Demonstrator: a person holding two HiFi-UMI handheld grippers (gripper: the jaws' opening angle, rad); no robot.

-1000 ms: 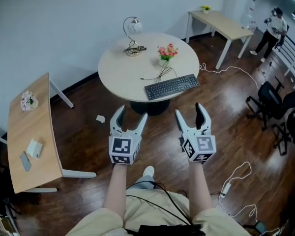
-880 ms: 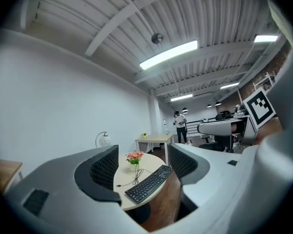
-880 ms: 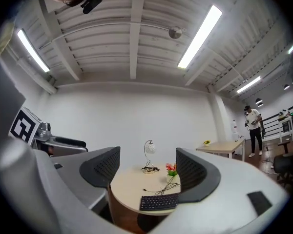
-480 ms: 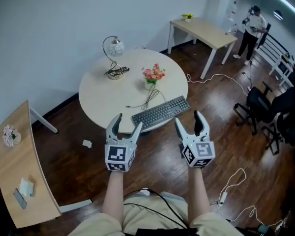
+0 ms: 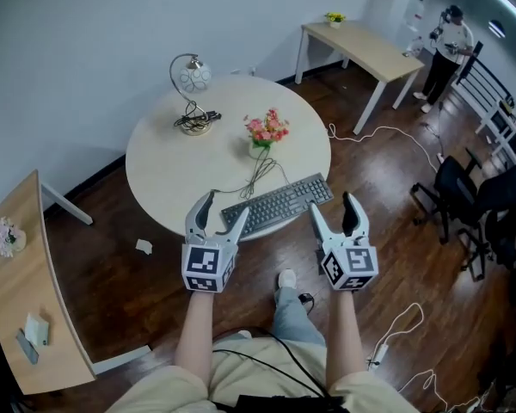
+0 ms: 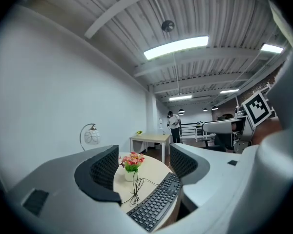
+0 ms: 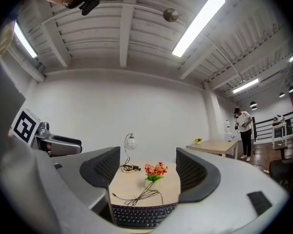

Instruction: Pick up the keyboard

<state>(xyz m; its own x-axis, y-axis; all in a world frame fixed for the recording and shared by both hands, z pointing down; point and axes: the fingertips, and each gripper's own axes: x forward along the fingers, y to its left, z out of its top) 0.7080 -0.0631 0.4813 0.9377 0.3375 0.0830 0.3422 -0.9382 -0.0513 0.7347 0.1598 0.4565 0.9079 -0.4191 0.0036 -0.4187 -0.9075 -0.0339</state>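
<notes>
With the black flat keyboard point(image 5: 278, 205) laid at the near edge of the round beige counter point(image 5: 176, 166) and the left claw point(image 5: 224, 206) and right claw point(image 5: 333, 205) held wide apart, empty, just short of it, both keyboard ends should be straddled level before closing.

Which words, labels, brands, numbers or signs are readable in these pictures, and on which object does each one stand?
No readable words or numbers anywhere.
Keyboard keys: legends too small to read.
Left gripper and right gripper cubes: square black-and-white patterns only, no letters.
</notes>
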